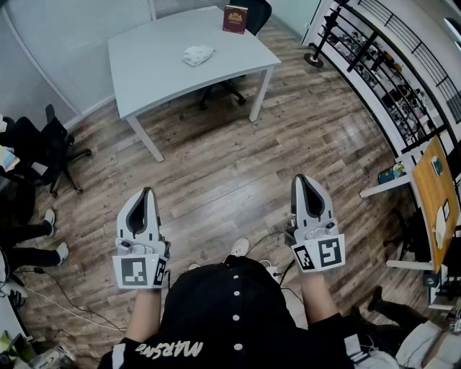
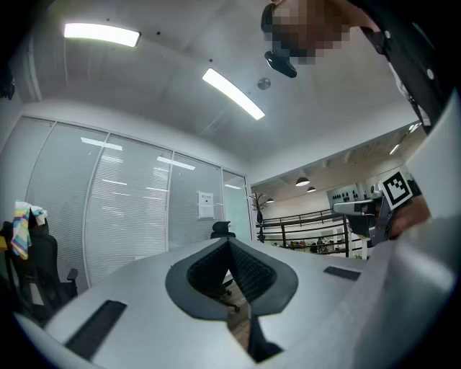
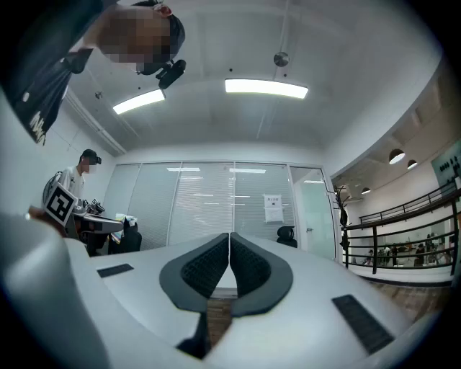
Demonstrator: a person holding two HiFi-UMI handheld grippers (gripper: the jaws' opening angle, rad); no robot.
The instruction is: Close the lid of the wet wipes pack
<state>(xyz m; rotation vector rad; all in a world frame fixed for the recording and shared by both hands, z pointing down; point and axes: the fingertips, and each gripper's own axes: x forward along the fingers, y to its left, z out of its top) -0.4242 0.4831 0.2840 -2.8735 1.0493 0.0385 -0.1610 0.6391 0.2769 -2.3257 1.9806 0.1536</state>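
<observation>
**Wet wipes pack [image 1: 198,55] far off on the table: approach not yet made**

Taken to be the small, white, crumpled-looking packet in the upper middle of the head view. Lies on the white table [image 1: 158,68], well apart from a maroon box [image 1: 235,19] at the table's far edge. Seems to lie flat, long axis roughly left to right in the frame, tipped slightly up toward the right. Too small to make out the lid, its hinge side, or whether open or down.

Judged as the very start of the task: no contact, nothing pressed shut yet. Left gripper [image 1: 148,193] at lower left and right gripper [image 1: 302,180] at lower right, both close to the body over the wooden floor [image 1: 216,158]. Both roughly level, pointing toward the top of the frame, well apart from the table. Both claws pressed together, pads meeting at the tips, nothing pinched. Same reading in each gripper view, with only the room beyond the tips.

Next, in all likelihood: walk up to the table, get the packet low and large in the head view, and find the flap and its hinge side. Then probably steady the soft body with one claw and push the flap down flat with the other, tips together as a blunt pusher. Worth guarding against a light packet sliding on the smooth top under a one-sided push.
</observation>
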